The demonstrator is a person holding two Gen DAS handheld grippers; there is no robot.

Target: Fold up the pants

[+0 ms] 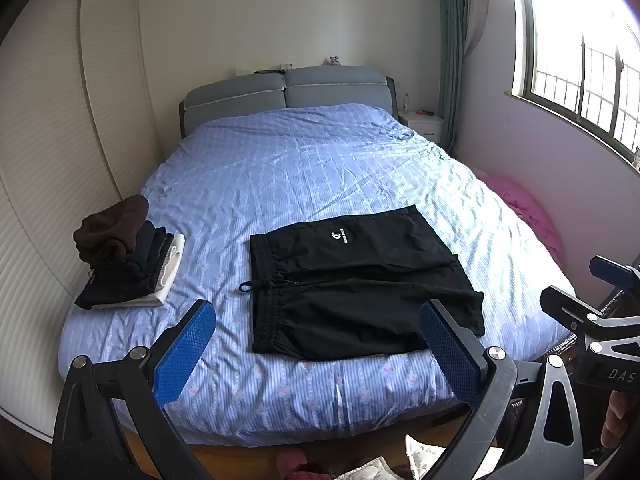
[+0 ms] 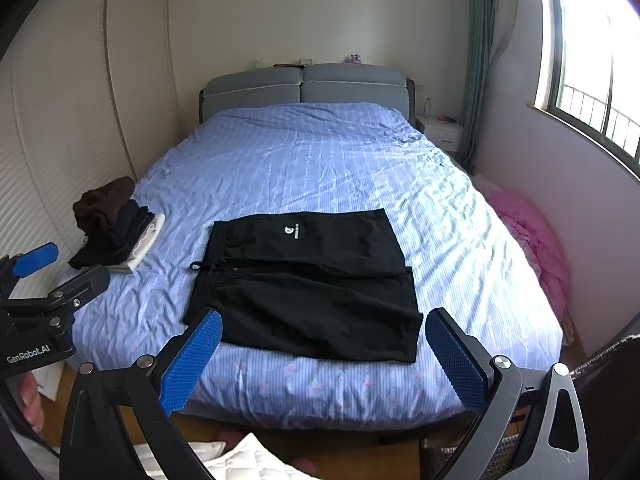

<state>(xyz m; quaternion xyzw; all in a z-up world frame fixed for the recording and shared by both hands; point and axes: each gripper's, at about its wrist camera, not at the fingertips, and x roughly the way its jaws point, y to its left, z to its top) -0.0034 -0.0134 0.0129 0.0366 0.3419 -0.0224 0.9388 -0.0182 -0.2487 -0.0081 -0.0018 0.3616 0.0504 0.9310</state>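
Black pants, white logo, gripper marked "GenRobot.AI"

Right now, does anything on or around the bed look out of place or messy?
Mostly tidy. The black pants lie flat near the foot of the bed. The clothes pile at the left edge is topped by a bunched brown garment, not folded flat. A pink bundle lies crumpled between bed and wall.

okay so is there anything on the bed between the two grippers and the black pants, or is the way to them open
Nothing visible blocks the way. The black pants lie flat near the foot of the bed, right ahead of the open left gripper and open right gripper. The stack of folded clothes sits well off to the left, apart from them.
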